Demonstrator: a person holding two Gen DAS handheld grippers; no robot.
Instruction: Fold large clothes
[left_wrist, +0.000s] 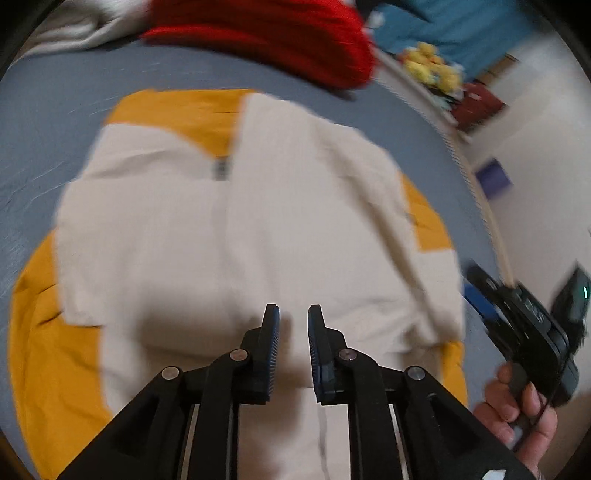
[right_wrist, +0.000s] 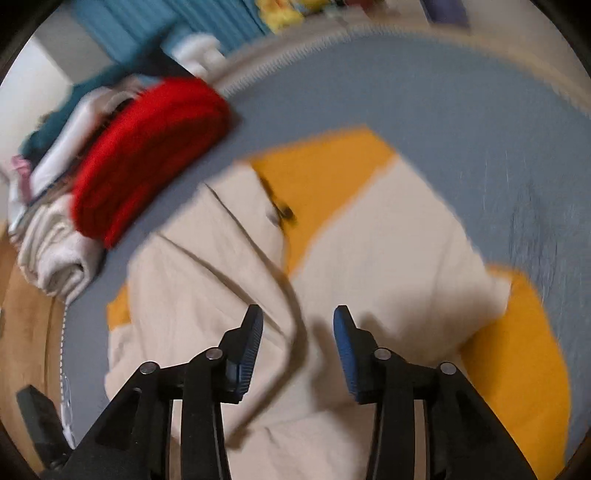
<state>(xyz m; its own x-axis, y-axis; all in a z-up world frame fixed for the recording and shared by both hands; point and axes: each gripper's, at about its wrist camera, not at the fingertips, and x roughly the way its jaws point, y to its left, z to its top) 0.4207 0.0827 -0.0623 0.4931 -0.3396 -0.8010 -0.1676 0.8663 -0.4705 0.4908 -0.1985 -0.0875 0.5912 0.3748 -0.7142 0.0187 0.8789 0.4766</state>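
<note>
A large cream and mustard-yellow garment (left_wrist: 236, 229) lies partly folded on a blue-grey bed sheet (left_wrist: 55, 122), with cream panels turned in over the yellow body. My left gripper (left_wrist: 293, 314) hovers over its near cream part with the jaws a small gap apart and nothing between them. In the right wrist view the same garment (right_wrist: 369, 236) lies below my right gripper (right_wrist: 298, 314), which is open and empty above a cream fold edge. The right gripper also shows in the left wrist view (left_wrist: 517, 314), held in a hand at the garment's right side.
A folded red knit (left_wrist: 280, 33) lies on the bed beyond the garment, also in the right wrist view (right_wrist: 147, 147), beside a stack of folded clothes (right_wrist: 55, 236). The bed's edge (left_wrist: 491, 221) runs along the right. Yellow plush toys (left_wrist: 432, 66) sit past it.
</note>
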